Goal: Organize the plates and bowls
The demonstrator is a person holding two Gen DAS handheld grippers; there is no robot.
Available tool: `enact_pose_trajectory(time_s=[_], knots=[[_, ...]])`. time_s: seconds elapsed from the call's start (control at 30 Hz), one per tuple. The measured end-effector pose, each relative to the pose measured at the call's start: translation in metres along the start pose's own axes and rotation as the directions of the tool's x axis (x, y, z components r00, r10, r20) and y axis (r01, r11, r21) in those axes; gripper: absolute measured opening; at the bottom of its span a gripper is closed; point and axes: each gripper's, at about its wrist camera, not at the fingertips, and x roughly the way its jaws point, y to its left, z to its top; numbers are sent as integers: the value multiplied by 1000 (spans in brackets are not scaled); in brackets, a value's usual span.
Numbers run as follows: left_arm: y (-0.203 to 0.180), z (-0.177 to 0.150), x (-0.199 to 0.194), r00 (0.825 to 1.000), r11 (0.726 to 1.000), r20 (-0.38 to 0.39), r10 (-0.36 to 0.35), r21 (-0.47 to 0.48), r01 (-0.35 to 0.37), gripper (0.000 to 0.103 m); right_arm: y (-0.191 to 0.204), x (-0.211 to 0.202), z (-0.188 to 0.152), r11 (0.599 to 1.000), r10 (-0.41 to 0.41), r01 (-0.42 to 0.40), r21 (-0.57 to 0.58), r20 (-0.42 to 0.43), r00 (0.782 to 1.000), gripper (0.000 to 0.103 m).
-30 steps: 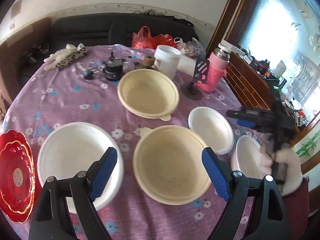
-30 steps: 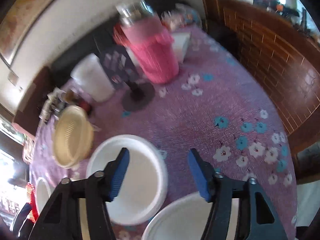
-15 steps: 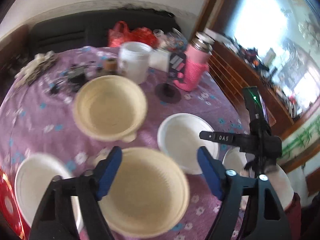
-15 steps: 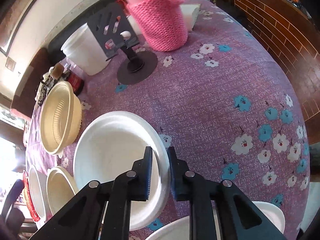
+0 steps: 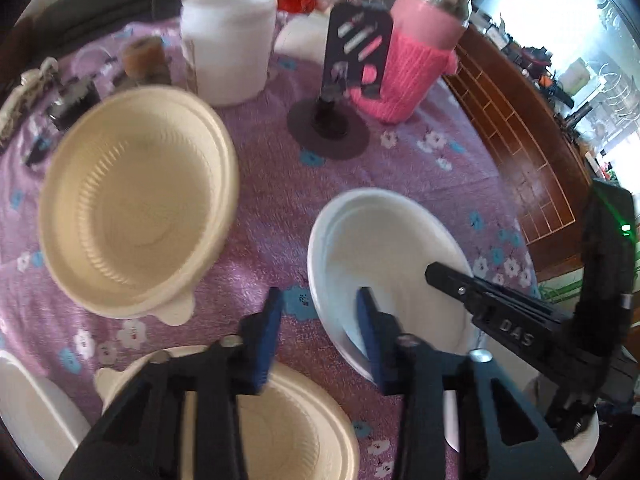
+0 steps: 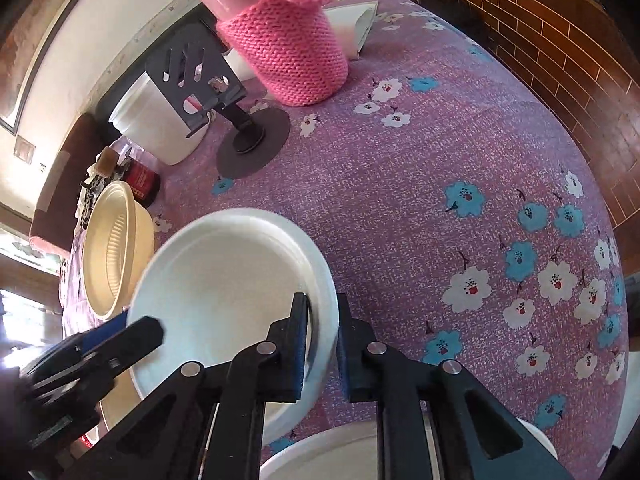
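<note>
Right gripper (image 6: 323,334): pinched onto the near rim of the white plate (image 6: 224,280) (tilted above the purple floral tablecloth (image 6: 420,184)).
Left gripper (image 5: 320,322): jaws apart, straddling that plate's opposite edge, not clamped.
Cream bowl (image 5: 136,204): just left of the plate.

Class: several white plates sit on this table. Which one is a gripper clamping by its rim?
The white plate beside the cream bowl: the right gripper pinches its rim, unlike the others.
</note>
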Motion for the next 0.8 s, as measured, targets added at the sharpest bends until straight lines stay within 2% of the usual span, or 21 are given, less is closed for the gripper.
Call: enact_pose_trajectory(time_s=[0.1,0.27,0.43,0.6,0.8], knots=[[-4,-2,7,1000,1000,-17,1,10,0,15,0,0,0,1000,1,-1,-6,2,1000,13],[-5,-3,-1,1000,1000,19,8,25,-9,15,3,1,0,1000,-9,9,-11,7,1000,14],[-2,-5,-17,999,1000,54,0,11,-1,15,17,-16,-2,998,-30,33,-46,63,998,14],[6,-18,-57,991,1000,137,-10,-7,11,15,49,-49,-10,992,-55,71,-106,147,988,14],[50,-58,-124,968,994,246,-42,-88,65,15,110,-83,-35,980,-13,53,-193,202,979,14]])
